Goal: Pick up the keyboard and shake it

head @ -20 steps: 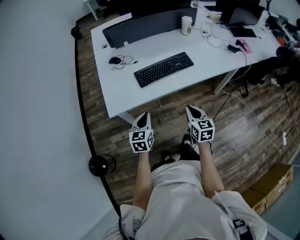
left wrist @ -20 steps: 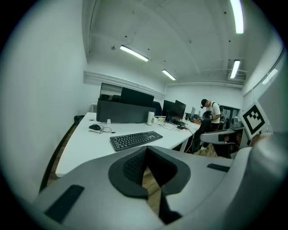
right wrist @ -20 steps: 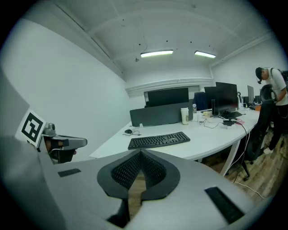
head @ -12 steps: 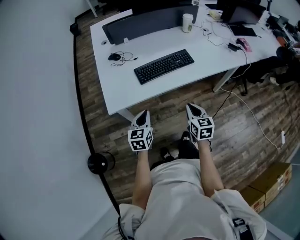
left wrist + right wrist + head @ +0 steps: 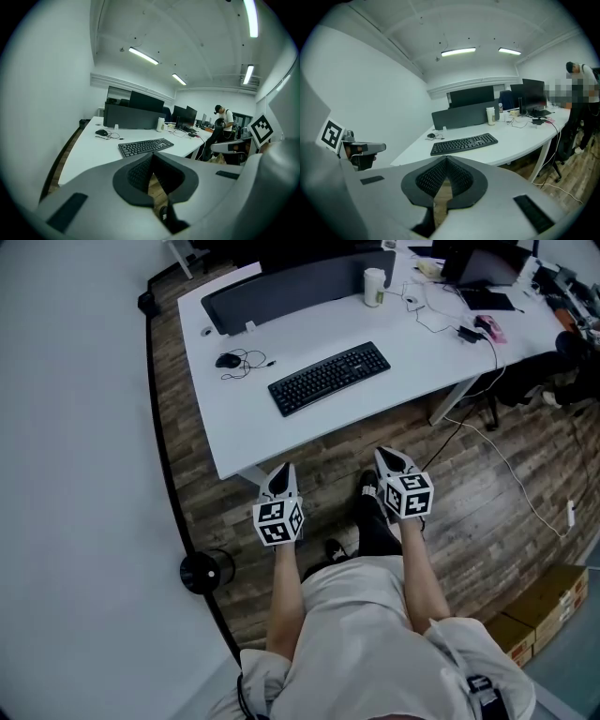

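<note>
A black keyboard [image 5: 329,378] lies flat on the white desk [image 5: 281,427], angled slightly; it also shows as the keyboard [image 5: 146,146] in the left gripper view and the keyboard [image 5: 463,143] in the right gripper view. My left gripper [image 5: 280,474] and right gripper [image 5: 385,459] hang side by side over the wooden floor, short of the desk's near edge. Both are shut with nothing between their jaws. Each points toward the desk, well apart from the keyboard.
On the desk stand a black mouse [image 5: 228,361] with a coiled cable, a white cup [image 5: 374,287], a dark divider panel [image 5: 281,292], a laptop [image 5: 478,273] and cables. A person [image 5: 221,123] stands by the far desks. A round black object [image 5: 205,570] sits on the floor by the wall; cardboard boxes [image 5: 542,610] lie at right.
Both grippers have held nearly still, drifting slightly; the view has shifted a little and the person's foot has stepped forward toward the desk.
</note>
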The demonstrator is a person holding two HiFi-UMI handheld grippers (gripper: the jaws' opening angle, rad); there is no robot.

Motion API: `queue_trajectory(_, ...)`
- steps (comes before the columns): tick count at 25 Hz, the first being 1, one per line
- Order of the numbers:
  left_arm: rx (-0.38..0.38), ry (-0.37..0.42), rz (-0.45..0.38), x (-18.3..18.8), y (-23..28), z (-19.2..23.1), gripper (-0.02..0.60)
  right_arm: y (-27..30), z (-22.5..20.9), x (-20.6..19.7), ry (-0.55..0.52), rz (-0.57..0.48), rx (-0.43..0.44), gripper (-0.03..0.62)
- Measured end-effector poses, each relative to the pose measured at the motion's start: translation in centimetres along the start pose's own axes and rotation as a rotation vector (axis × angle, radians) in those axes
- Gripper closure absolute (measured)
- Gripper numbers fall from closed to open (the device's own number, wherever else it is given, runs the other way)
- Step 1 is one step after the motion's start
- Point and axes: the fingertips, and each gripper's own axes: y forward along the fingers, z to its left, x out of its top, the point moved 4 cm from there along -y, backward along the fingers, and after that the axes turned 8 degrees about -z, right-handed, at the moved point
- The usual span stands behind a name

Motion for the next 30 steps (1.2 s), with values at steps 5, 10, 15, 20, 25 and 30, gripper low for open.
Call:
queue_trajectory(5,0.032,0.005,0.005,0.5,3.5,1.3,0.568,3.5,-1.7,1.2,0.008,0.000,0.037,0.556)
queue_trajectory(10,0.050,0.018,0.007,1.3,7.7,2.5,0.568,7.9,-4.5,2.3,0.013,0.021,0.051,0.556)
queue_trajectory(15,0.074,0.007,0.048,1.0,12.8,3.5,0.568,12.2,-8.5,3.1,0.027,0.043,0.066,0.556)
queue_trajectory(20,0.110,0.017,0.091,1.4,17.8,4.6,0.568,17.2,-12.4,4.4,0.058,0.057,0.108,0.556)
queue_trajectory(25,0.163,-0.003,0.099,3.0,21.6,5.6,0.568,21.7,-15.4,6.7,0.049,0.073,0.137,0.556)
queue_trajectory(30,0.238,-0.032,0.094,3.9,25.5,6.6,0.568,26.4,-18.4,8.8,0.027,0.076,0.162,0.556)
